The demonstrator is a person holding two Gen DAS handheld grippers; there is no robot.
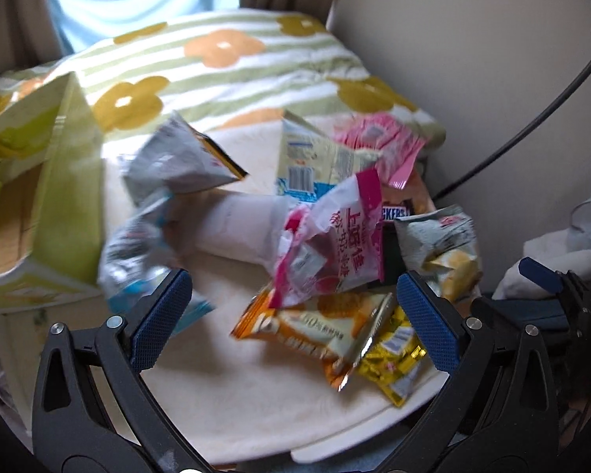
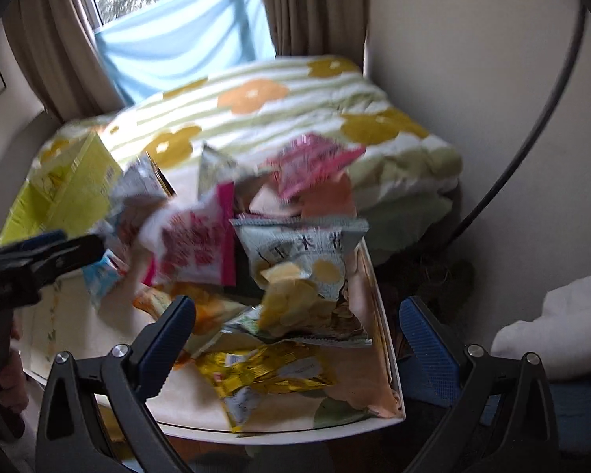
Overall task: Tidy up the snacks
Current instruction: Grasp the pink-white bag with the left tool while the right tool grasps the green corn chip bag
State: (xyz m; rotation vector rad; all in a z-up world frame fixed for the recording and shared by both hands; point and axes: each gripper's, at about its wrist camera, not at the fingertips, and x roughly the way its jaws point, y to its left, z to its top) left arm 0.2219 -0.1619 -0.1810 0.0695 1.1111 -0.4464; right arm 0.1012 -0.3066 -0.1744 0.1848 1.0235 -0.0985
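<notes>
Fingers: left gripper (image 1: 293,317) spread, empty | right gripper (image 2: 295,339) spread, empty | snack pile (image 1: 335,244) crowds table edge (image 2: 390,354)

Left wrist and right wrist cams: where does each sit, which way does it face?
Left wrist: on the left gripper, above the table's near edge, facing the snack pile and green box; own open fingers show, the other gripper at right.
Right wrist: on the right gripper, further right, facing the chip bag; own open fingers show, a hand at left.
Shared: pink-and-white bag, gold packet, flowered blanket.
</notes>
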